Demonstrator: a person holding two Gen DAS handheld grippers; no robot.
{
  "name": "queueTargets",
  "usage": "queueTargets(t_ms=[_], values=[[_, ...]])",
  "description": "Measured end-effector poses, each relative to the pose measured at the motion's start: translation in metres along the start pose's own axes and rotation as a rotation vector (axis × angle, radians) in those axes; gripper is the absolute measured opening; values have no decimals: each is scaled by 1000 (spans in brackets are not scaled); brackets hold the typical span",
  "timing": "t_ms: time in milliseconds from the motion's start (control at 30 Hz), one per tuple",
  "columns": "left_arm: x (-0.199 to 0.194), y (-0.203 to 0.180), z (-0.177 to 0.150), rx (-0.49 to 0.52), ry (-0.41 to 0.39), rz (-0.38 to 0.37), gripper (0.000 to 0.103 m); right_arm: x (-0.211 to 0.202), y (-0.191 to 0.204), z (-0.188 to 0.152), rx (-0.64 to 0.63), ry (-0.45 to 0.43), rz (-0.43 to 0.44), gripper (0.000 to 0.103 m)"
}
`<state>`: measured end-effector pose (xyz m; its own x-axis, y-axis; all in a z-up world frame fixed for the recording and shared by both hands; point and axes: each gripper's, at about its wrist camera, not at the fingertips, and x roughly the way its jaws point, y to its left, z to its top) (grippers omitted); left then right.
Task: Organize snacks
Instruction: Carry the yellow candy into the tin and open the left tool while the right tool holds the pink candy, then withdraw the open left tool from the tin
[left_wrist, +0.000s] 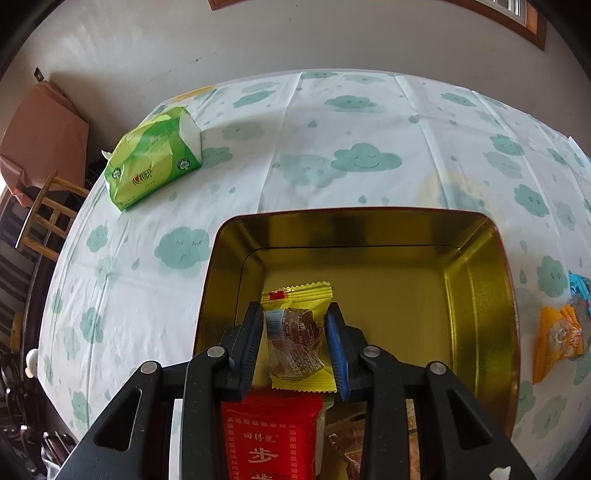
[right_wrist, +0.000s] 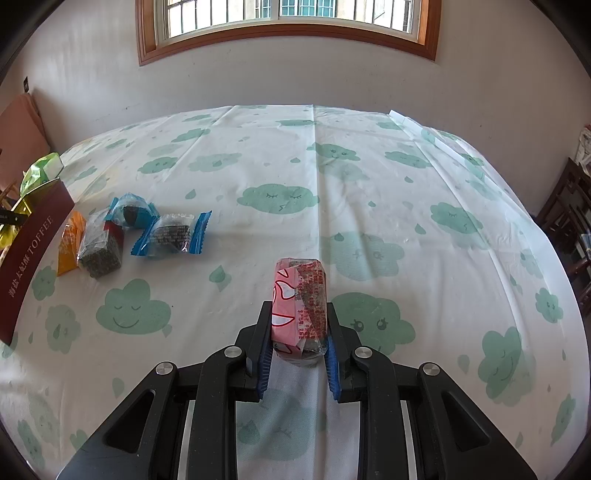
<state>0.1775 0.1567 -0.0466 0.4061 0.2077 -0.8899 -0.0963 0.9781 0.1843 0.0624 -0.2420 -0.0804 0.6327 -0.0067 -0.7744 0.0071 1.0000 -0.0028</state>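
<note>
A home, most likely a dining room; shown by a round table (right_wrist: 369, 192) under a plastic cloth printed with smiling green clouds; by a wood-framed window (right_wrist: 288, 29) with bars set in a plain pale wall; by a wooden chair (left_wrist: 44, 218) beside the table; by a green tissue pack (left_wrist: 155, 158) lying on the cloth; by dark wooden furniture (right_wrist: 569, 214) along the room's edge.

Both rigs look the same: the left hand-held gripper (left_wrist: 295, 328) and right hand-held gripper (right_wrist: 298, 328) are matte black plastic linkages with round silver pivot screws, triangular cutouts at 7 and 5 o'clock, and ribbed blue pads (left_wrist: 338, 347) inside the fingertips.
</note>
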Motion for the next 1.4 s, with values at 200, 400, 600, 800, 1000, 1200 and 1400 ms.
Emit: queueTargets(t_ms=[200, 400, 600, 800, 1000, 1200, 1400], values=[[6, 2, -1, -4, 14, 3, 31, 0, 0, 0, -1, 0, -2, 25], [7, 0, -2, 3, 16, 11, 31, 0, 1, 0, -1, 0, -3, 25], [6, -1, -3, 7, 9, 5, 32, 0, 1, 0, -2, 1, -5, 25], [-2, -2, -4, 11, -14, 6, 40, 0, 2, 0, -3, 1, -7, 25], [-21, -7, -6, 45, -81, 18, 48, 0, 2, 0, -4, 1, -9, 25], [-50, -13, -11, 74, -168, 39, 53, 0, 4, 0, -4, 1, -11, 25], [-76, -18, -21, 89, -226, 33, 58, 1, 5, 0, -4, 1, -12, 25]])
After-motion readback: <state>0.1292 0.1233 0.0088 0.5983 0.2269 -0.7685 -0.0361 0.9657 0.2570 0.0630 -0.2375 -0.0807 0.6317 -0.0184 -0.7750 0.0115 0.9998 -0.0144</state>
